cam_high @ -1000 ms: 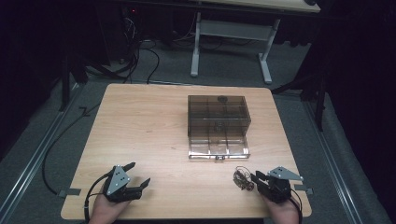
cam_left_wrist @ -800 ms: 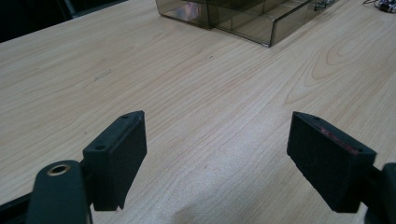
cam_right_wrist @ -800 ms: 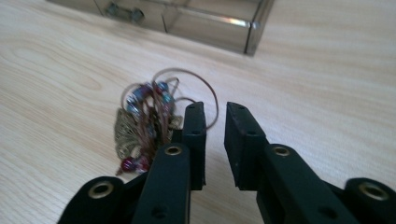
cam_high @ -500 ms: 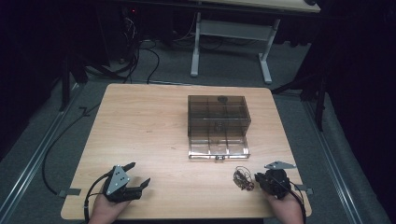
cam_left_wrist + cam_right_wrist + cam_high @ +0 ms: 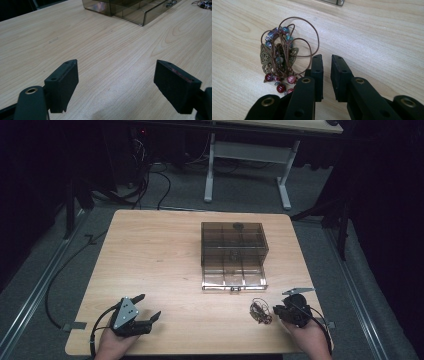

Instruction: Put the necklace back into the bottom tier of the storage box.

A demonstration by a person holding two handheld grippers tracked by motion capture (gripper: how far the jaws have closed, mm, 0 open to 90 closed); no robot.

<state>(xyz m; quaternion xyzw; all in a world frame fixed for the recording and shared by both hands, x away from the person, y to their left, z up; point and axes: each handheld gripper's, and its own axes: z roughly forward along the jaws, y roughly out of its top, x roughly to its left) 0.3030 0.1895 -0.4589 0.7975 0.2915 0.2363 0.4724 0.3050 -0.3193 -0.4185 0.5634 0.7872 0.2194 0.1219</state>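
Two tongs low over the worktop point(image 5: 165, 255), one in each hand at the near edge. Right tongs point(image 5: 327, 72): jaws nearly together, narrow gap left, nothing between them; they have just been closing. Necklace point(image 5: 282, 57) lies flat on the worktop just to the left of the right tongs in the right gripper view: brown cord in loose loops, brass filigree butterfly pendant, red and blue-green beads. Left jaw sits right beside the cord loops and the lowest red beads; contact can't be judged, but the cord is outside the gap, not pinched. In the high view the necklace point(image 5: 260, 311) sits just left of the right tongs point(image 5: 278, 310), near the front right corner, in front of the smoked plastic drawer box point(image 5: 233, 251), whose bottom drawer stands pulled out. Left tongs point(image 5: 117, 85): jaws spread wide, empty, bare wood between them; in the high view they point(image 5: 148, 309) sit near the front left, well apart from the necklace.
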